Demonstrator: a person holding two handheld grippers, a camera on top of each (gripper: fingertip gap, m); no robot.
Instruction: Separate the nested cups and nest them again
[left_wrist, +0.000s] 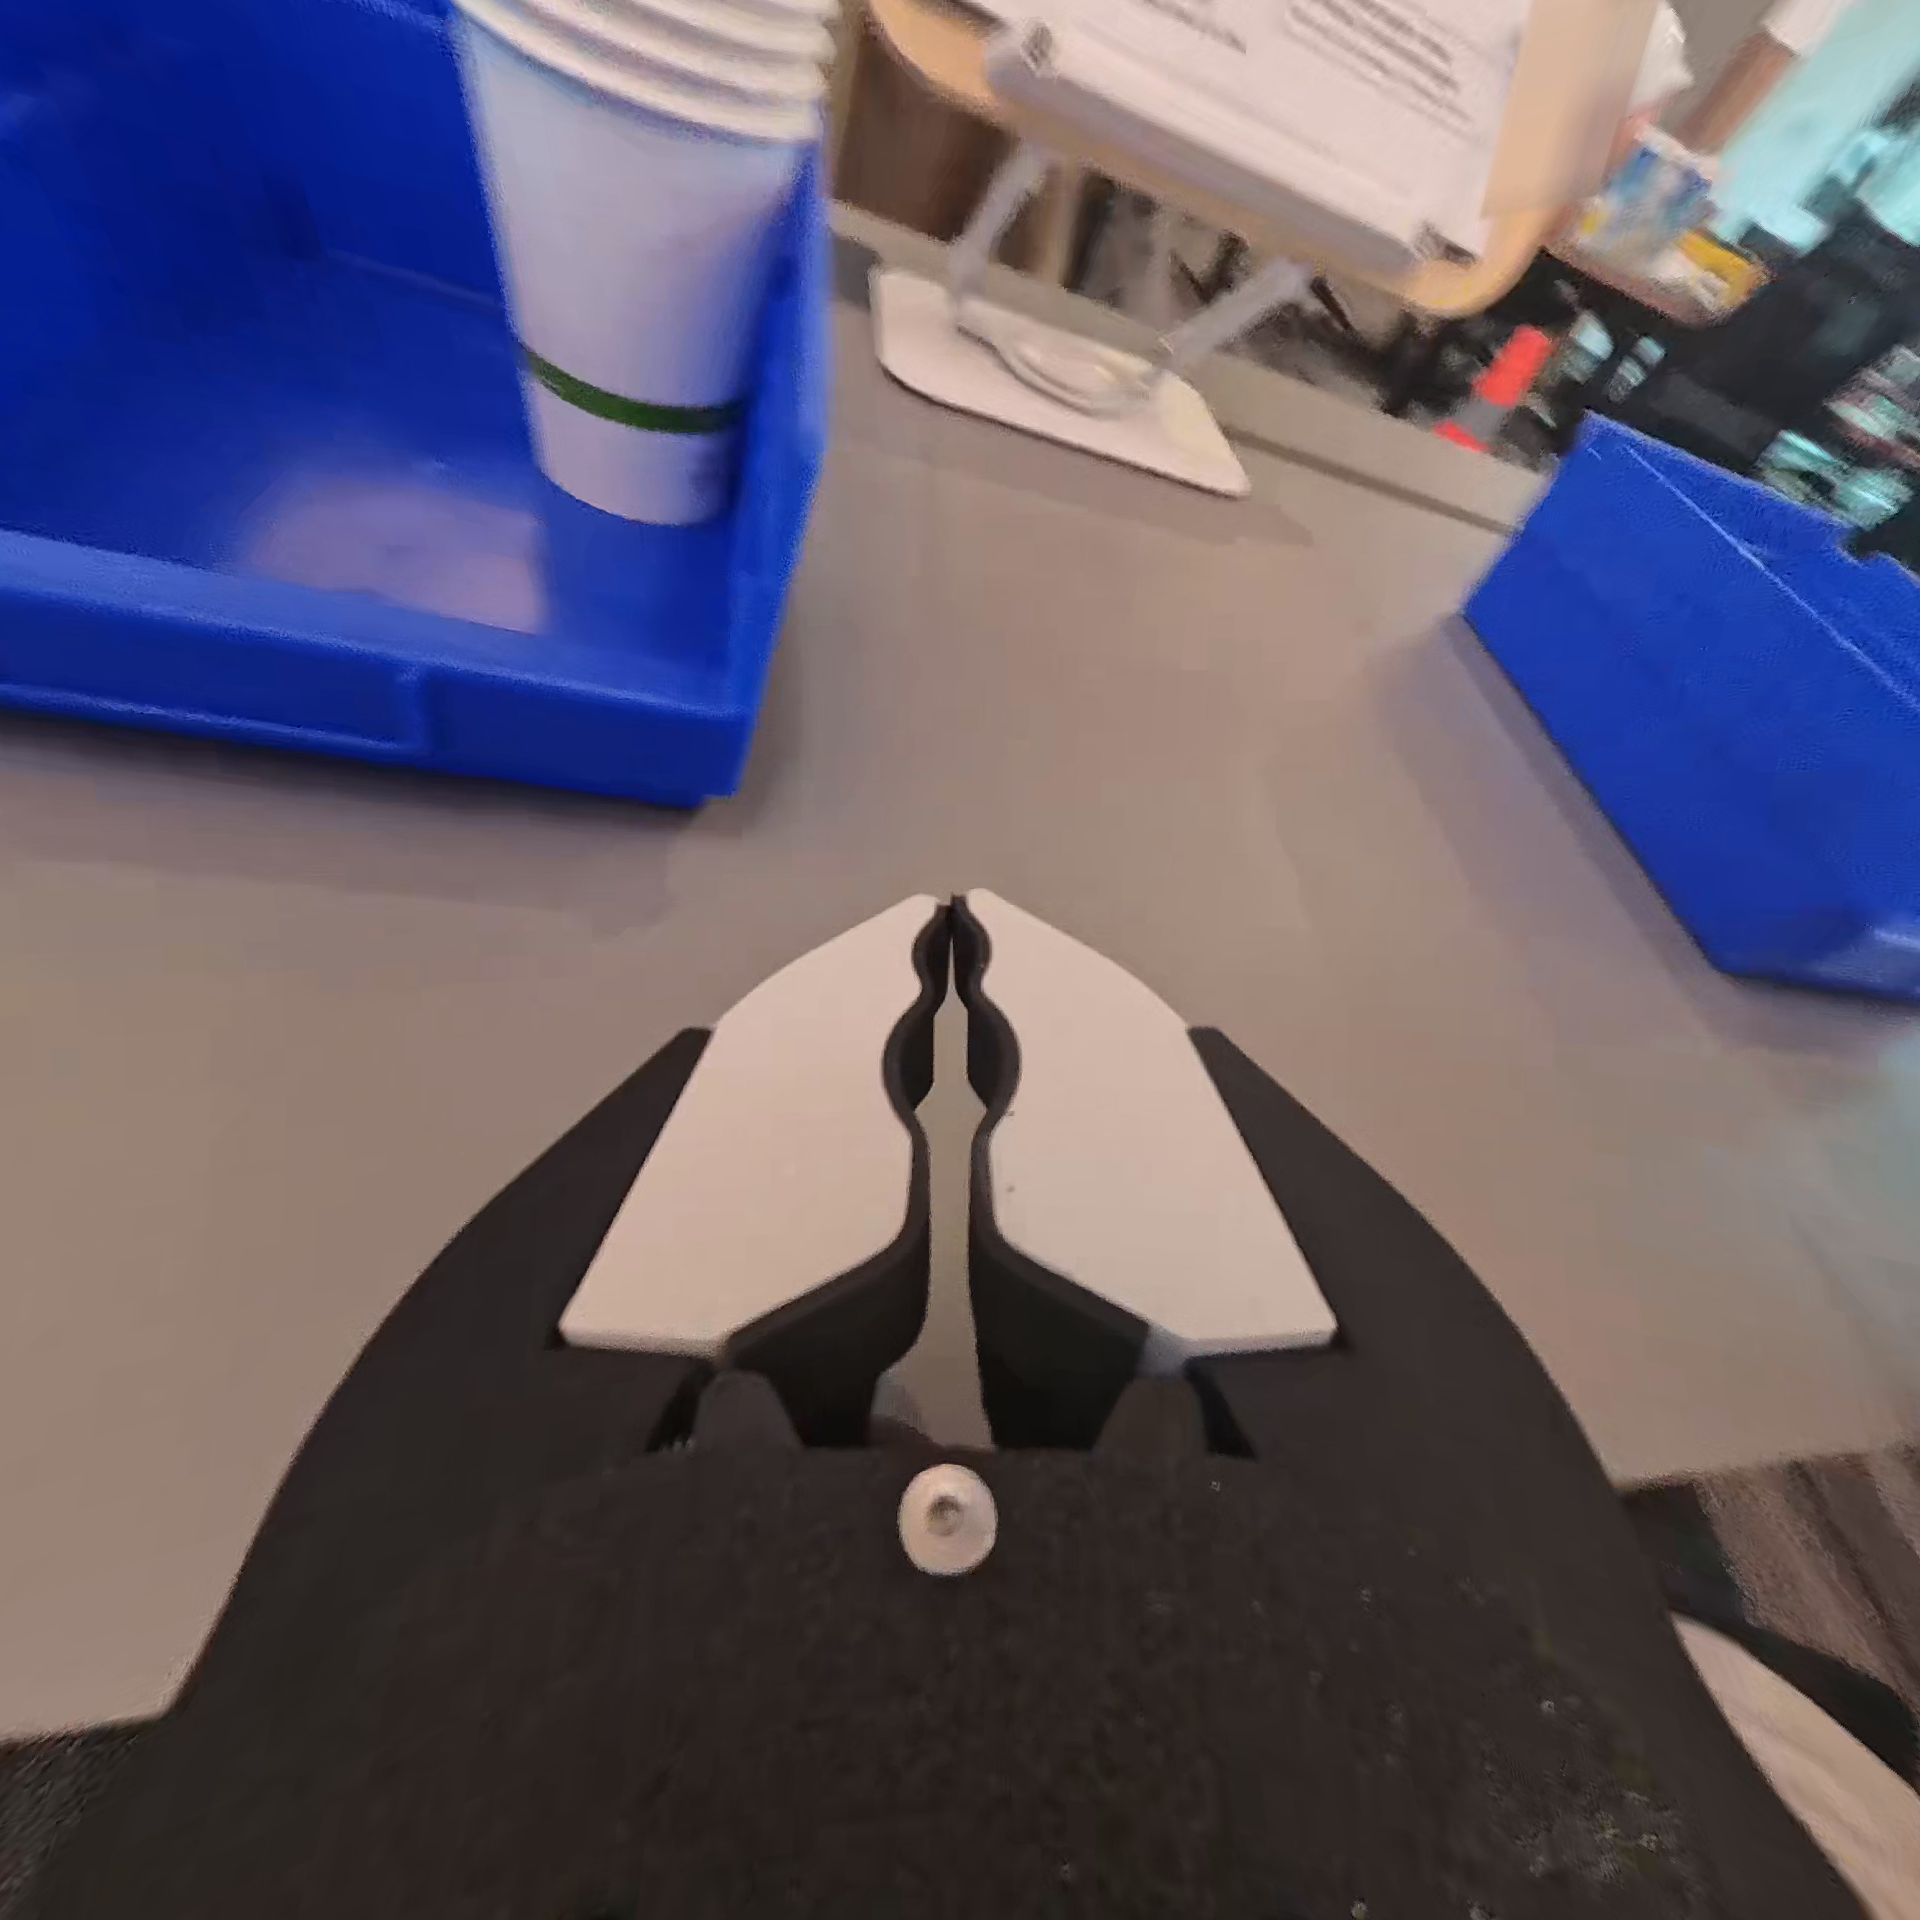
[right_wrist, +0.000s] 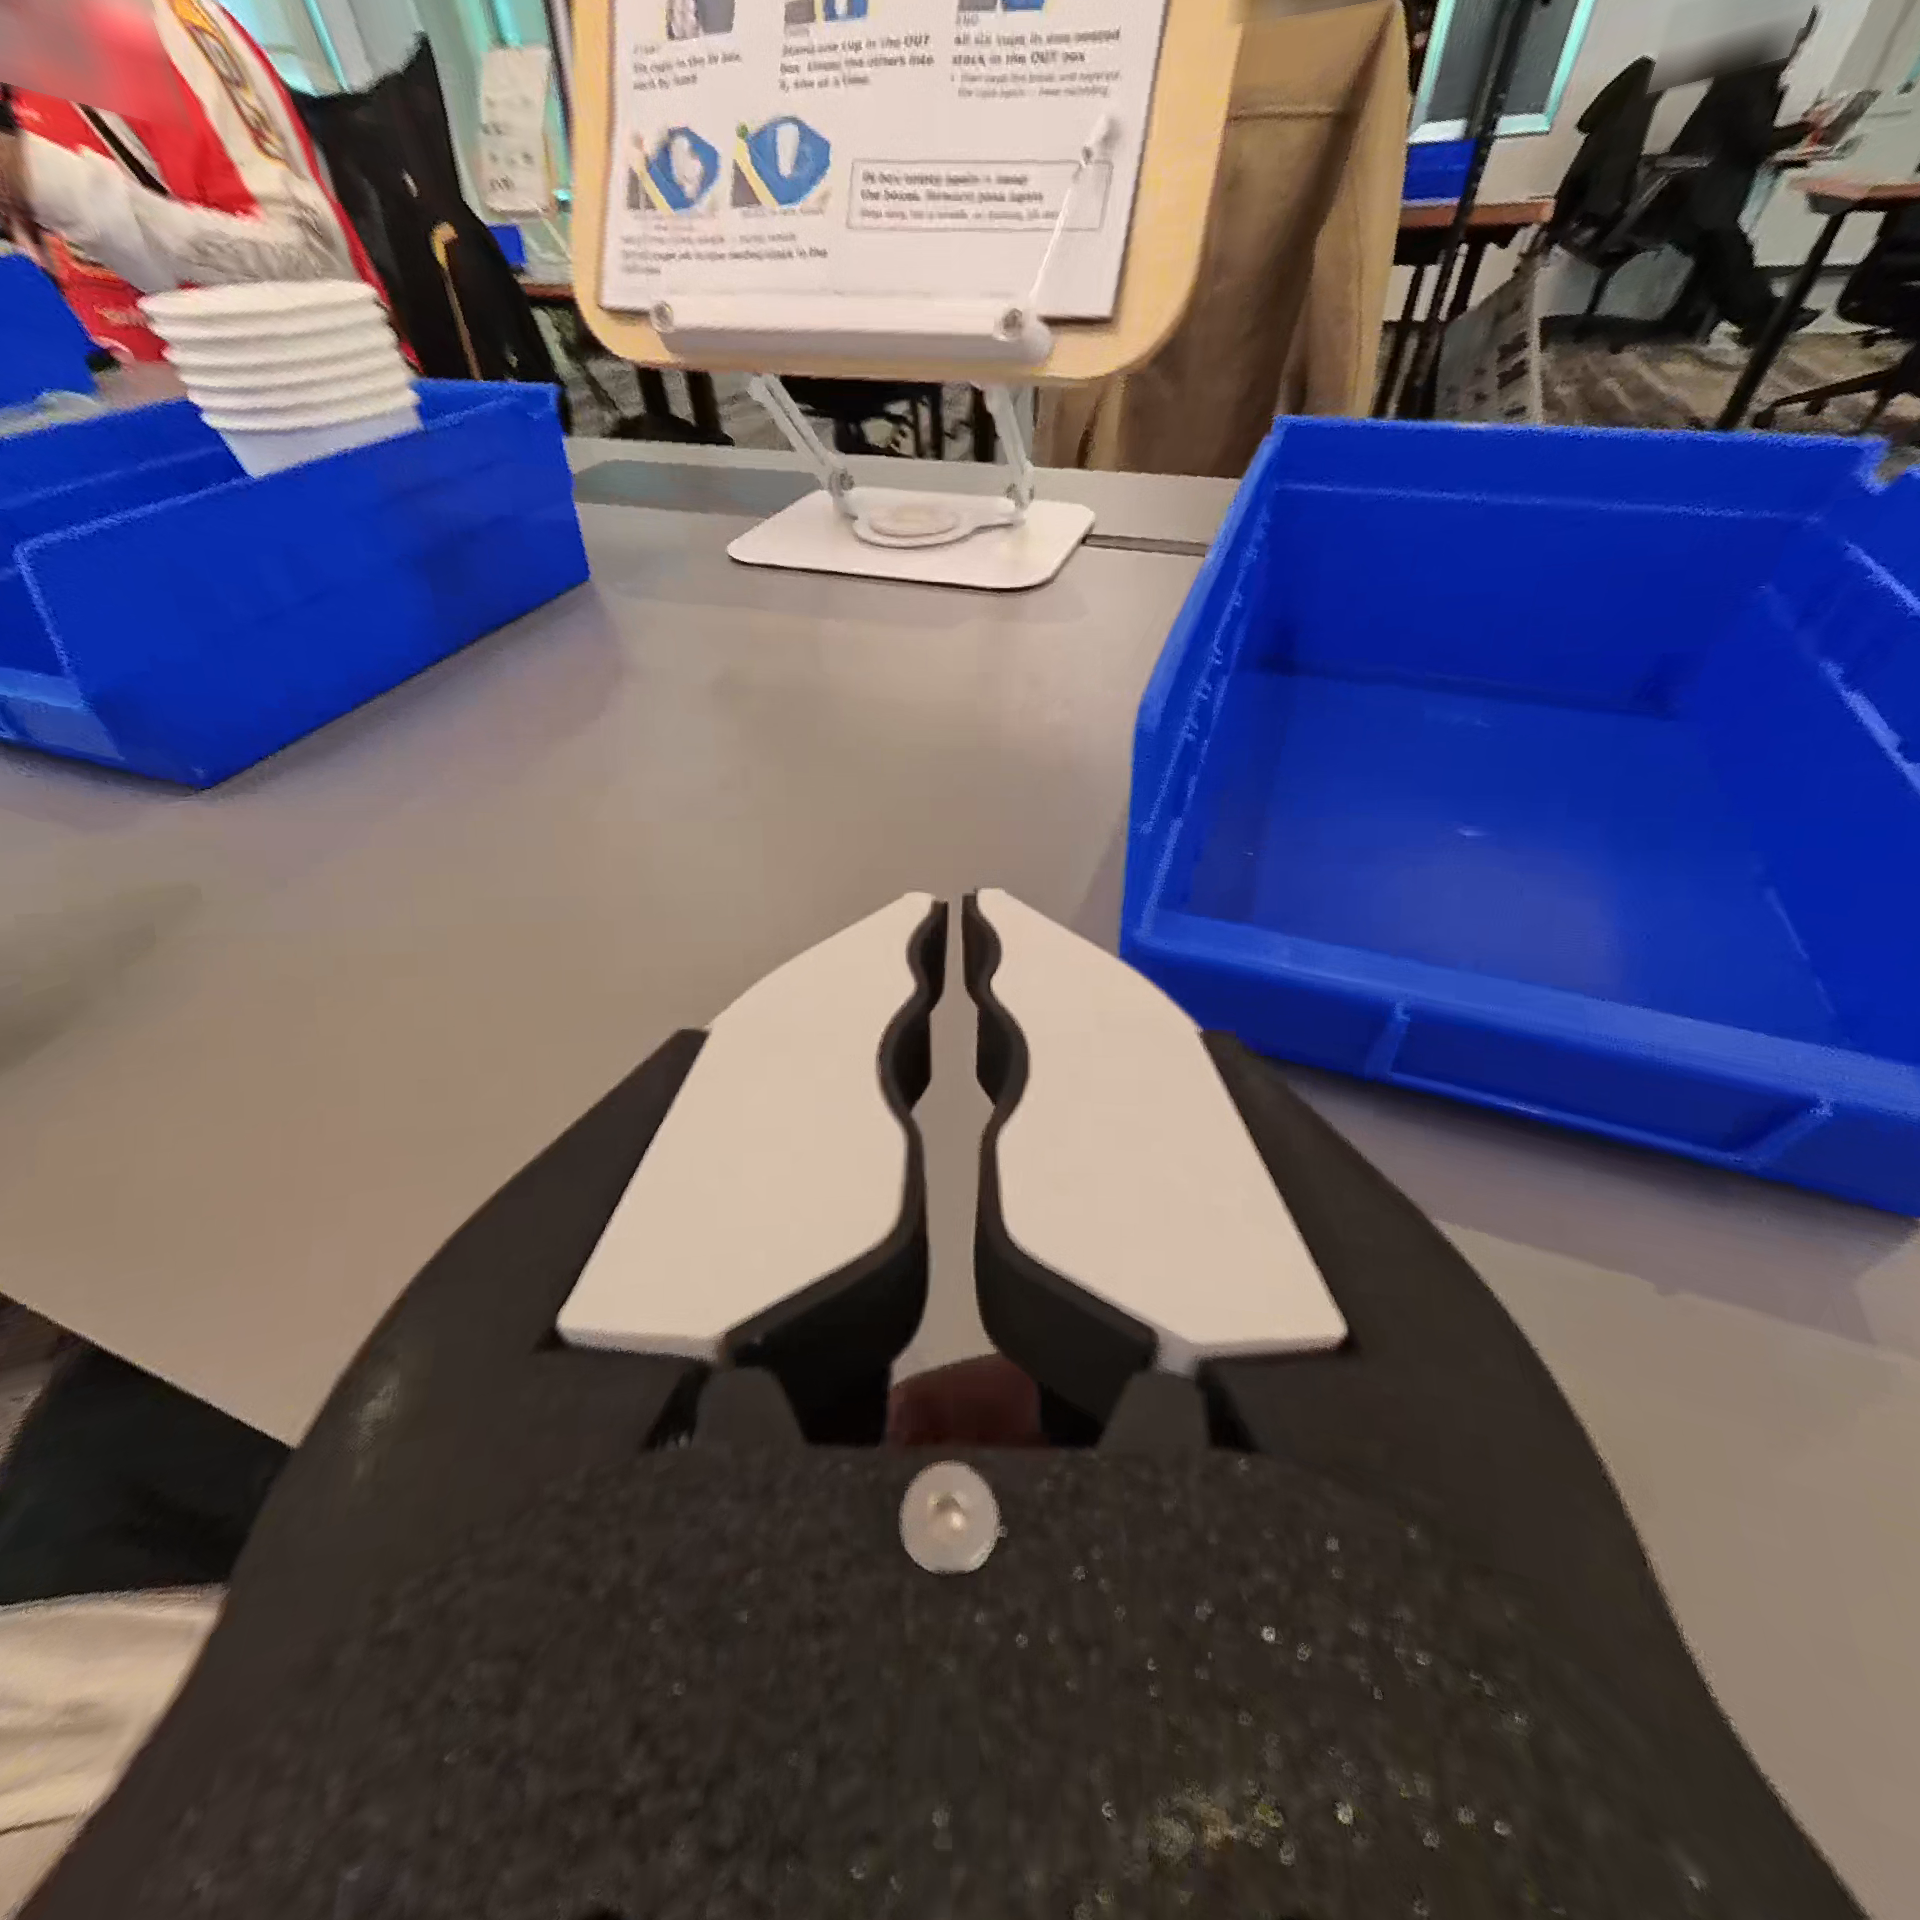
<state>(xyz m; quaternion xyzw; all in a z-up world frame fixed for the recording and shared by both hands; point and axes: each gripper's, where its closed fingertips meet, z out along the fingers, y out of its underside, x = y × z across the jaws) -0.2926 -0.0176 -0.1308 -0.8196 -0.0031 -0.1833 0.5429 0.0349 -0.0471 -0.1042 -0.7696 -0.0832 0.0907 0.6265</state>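
Ahead and left of your left tongs (left_wrist: 953, 906), the stack of cups (left_wrist: 634, 260) stands upright in the left bin (left_wrist: 364, 665), rims clear of its wall for gripping. Both tongs are pinched narrow, holding nothing. Just right of your right tongs (right_wrist: 955, 902), the right bin (right_wrist: 1475, 997) sits open-topped, probably to receive separated cups.

My left wrist camera sits low over the grey surface (left_wrist: 1039, 727), looking forward along its claw (left_wrist: 954, 906) and tilted, close to the left blue bin (left_wrist: 364, 675). My right wrist camera looks forward level along its own claw (right_wrist: 956, 902), close to the right blue bin (right_wrist: 1455, 1039). Both views share the same ground — the surface, both bins, the stack of white cups (left_wrist: 634, 260) and the document stand (right_wrist: 914, 540) at the far edge.
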